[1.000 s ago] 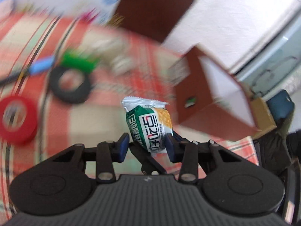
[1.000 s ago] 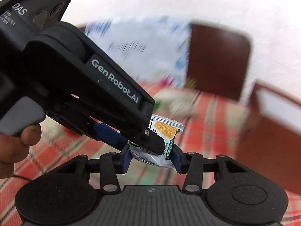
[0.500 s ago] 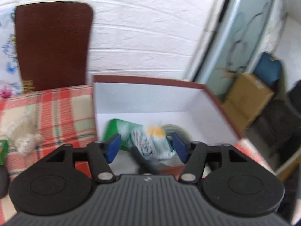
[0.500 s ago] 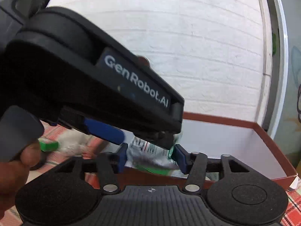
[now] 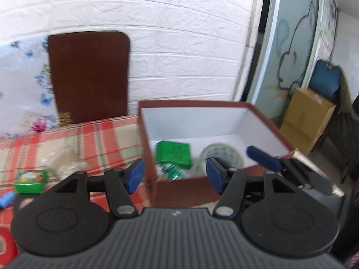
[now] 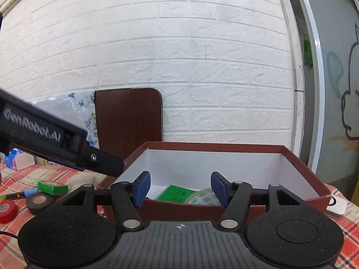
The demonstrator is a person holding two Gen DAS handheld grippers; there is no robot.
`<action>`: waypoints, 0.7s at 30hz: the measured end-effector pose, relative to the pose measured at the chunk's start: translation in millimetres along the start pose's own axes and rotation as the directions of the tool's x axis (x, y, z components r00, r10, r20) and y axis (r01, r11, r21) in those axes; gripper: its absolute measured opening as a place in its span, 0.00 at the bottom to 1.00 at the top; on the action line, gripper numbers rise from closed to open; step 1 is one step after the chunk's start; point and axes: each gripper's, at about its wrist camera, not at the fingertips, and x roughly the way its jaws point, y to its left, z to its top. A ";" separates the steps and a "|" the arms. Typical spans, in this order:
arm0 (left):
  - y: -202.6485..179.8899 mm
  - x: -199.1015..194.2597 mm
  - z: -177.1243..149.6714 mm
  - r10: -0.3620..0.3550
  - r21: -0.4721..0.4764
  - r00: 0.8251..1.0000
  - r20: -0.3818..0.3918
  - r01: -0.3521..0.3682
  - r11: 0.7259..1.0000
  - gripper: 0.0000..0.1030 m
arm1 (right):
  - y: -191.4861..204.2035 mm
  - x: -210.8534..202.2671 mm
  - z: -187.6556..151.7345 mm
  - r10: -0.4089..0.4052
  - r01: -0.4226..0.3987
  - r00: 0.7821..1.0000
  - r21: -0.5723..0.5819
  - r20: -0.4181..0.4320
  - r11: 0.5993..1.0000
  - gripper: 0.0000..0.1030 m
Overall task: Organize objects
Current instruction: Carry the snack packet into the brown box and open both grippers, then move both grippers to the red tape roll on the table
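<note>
A brown box with a white inside [image 5: 195, 121] stands on the checked cloth. In it lie a green carton [image 5: 174, 153], a clear tape roll [image 5: 222, 154] and a green and silver snack packet [image 5: 171, 171] by the front wall. My left gripper [image 5: 174, 174] hangs open and empty over the box's near left corner. My right gripper [image 6: 180, 188] is open and empty above the box's [image 6: 224, 157] front edge. One of its blue fingers [image 5: 264, 159] shows at the right of the left wrist view. The green carton [image 6: 177, 194] and tape roll [image 6: 202, 198] show between its fingers.
Left of the box on the table lie a small green box [image 5: 30, 179], a crumpled clear bag [image 5: 65, 163], a black tape roll [image 6: 39, 200] and a red tape roll [image 6: 6, 209]. A brown board [image 5: 89, 74] leans on the brick wall. A white device [image 6: 335, 206] sits right of the box.
Both grippers carried the snack packet from over the table to the box and opened. The packet now lies inside the box and both grippers are empty.
</note>
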 end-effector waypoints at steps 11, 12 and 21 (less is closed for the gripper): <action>36.3 -27.3 -42.7 0.182 -0.002 0.979 -0.096 -0.183 0.983 0.61 | 45.8 1.8 -11.9 0.126 -0.128 0.987 -0.011 -0.097 0.992 0.59; 41.4 -29.0 -46.6 0.198 -0.009 0.975 -0.103 -0.200 0.980 0.61 | 51.1 0.9 -12.4 0.137 -0.139 0.985 -0.019 -0.102 0.990 0.59; 88.2 -50.6 -74.9 0.302 -0.068 0.944 -0.134 -0.313 0.947 0.61 | 96.2 -5.4 -15.4 0.218 -0.232 0.964 -0.085 -0.151 0.969 0.59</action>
